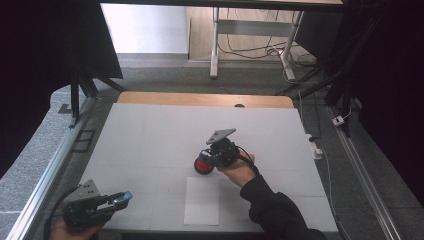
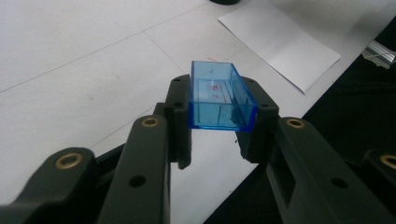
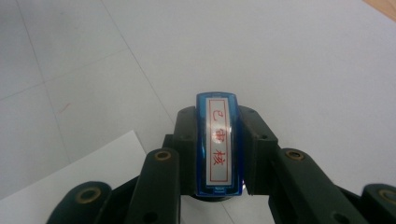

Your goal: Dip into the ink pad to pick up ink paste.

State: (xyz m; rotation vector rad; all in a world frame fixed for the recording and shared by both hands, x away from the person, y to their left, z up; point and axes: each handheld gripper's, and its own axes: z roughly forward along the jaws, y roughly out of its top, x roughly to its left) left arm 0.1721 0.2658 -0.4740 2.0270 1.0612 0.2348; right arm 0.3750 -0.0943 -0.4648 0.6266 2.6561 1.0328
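White table [image 1: 150,135]; left gripper [image 2: 219,122] pinching blue cap [image 2: 219,95], right gripper [image 3: 218,149] clamping stamp [image 3: 218,144], base hidden.

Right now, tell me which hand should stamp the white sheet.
Right, probably. The right gripper is shut on the stamp beside the red ink pad, near the white sheet; the left gripper holds the blue cap at the table's near-left edge.
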